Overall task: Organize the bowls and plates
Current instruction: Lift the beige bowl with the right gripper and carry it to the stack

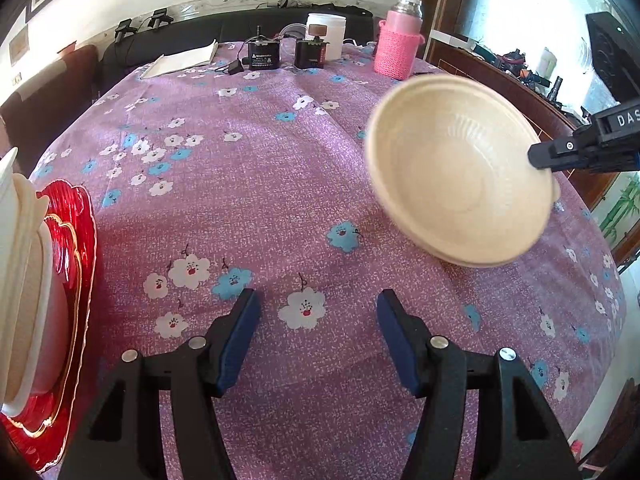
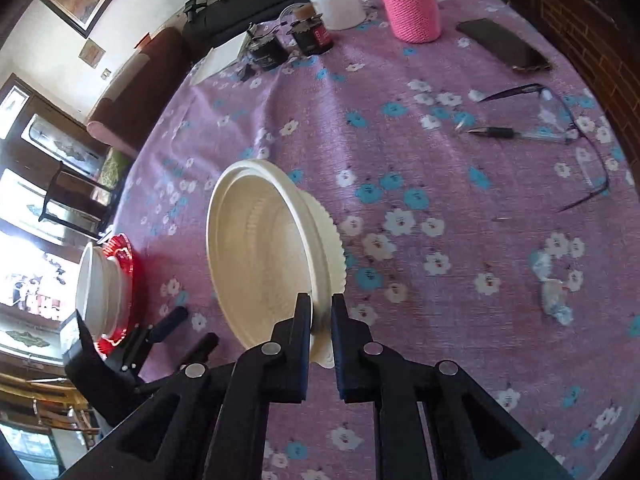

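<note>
Cream bowl point(image 2: 268, 248) hangs clear of the flowered tablecloth point(image 2: 440, 184), pinched by its rim in our right gripper point(image 2: 321, 312), whose jaws are nearly together on the thin edge. We point that gripper steeply down at the table. From the left wrist view the bowl point(image 1: 460, 172) is tilted on edge near the table's right edge, its hollow facing toward the left gripper, with the right gripper point(image 1: 538, 154) reaching in from the right.

Our left gripper point(image 1: 318, 312) is angled down over the near middle of the cloth, jaws about half apart with nothing between them; only cloth shows in the gap.

We count one bowl in the air and one red plate point(image 1: 76, 264) at the table's left edge, carrying a stack of cream bowls point(image 1: 24, 272); how many are stacked we cannot tell.

At the far edge we count one white tub point(image 1: 326, 30), one pink knitted bottle point(image 1: 400, 40) and two small black blocks point(image 1: 263, 54). Toward the right edge lie one phone point(image 2: 504, 46), one pen point(image 2: 496, 133) and one pair of glasses point(image 2: 576, 128).
</note>
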Demonstrator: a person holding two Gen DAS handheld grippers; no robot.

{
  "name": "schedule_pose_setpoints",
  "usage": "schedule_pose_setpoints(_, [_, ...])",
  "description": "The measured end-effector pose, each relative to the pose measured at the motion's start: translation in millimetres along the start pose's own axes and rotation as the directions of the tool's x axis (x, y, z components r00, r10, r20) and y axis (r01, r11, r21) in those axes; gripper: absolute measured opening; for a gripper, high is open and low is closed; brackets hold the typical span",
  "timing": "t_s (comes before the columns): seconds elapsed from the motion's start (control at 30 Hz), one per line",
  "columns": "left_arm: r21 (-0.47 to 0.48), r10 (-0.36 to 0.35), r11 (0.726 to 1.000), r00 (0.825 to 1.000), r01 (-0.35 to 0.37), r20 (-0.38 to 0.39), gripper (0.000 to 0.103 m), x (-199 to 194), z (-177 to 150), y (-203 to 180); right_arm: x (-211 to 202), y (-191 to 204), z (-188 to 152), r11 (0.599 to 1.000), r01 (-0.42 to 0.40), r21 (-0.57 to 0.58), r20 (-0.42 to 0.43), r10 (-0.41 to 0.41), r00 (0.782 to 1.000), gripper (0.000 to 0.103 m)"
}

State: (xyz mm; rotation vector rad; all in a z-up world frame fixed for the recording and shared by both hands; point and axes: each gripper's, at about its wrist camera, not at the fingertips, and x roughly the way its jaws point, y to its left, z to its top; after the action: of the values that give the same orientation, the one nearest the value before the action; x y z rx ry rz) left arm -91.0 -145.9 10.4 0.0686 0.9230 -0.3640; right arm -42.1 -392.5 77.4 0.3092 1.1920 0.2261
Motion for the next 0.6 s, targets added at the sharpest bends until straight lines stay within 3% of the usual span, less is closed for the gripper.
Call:
schedule_pose_setpoints(0.07, [0.001,0.003,1.000,1.000,-0.003,-0.001,0.061,0,0,0,-5,-9,0,0.998,0.064,0.000,0.046,-0.064,0.997,0.012])
schedule_pose_setpoints(0.23, [-0.023,-0.048,0.999,0.999,0.048,0.001,0.061,-14,11,1,2,-30,6,0.996,0.069,0.060,0.068,-0.073,0.995,0.013])
schedule_pose_setpoints(0.33, [-0.032,-0.113,0.993,0.993,0.114,0.035,0.061,-31,31,-3,-1,-32,8,0.996,0.062,0.062,0.102,-0.068,0.992,0.013])
schedule_pose_setpoints(0.43, [-0.044,-0.209,0.977,0.978,0.209,-0.001,0.061,-24,53,-12,-4,-35,9,0.994,0.096,0.059,0.123,-0.102,0.987,0.013])
schedule_pose_setpoints(0.53, [-0.029,-0.171,0.985,0.985,0.171,0.007,0.060,-14,69,-26,-5,-39,9,0.987,0.149,0.065,0.149,-0.158,0.976,0.015])
schedule_pose_setpoints(0.6, [-0.027,-0.182,0.983,0.983,0.181,-0.013,0.060,-2,82,-35,-10,-48,3,0.989,0.106,0.103,0.149,-0.121,0.981,0.015])
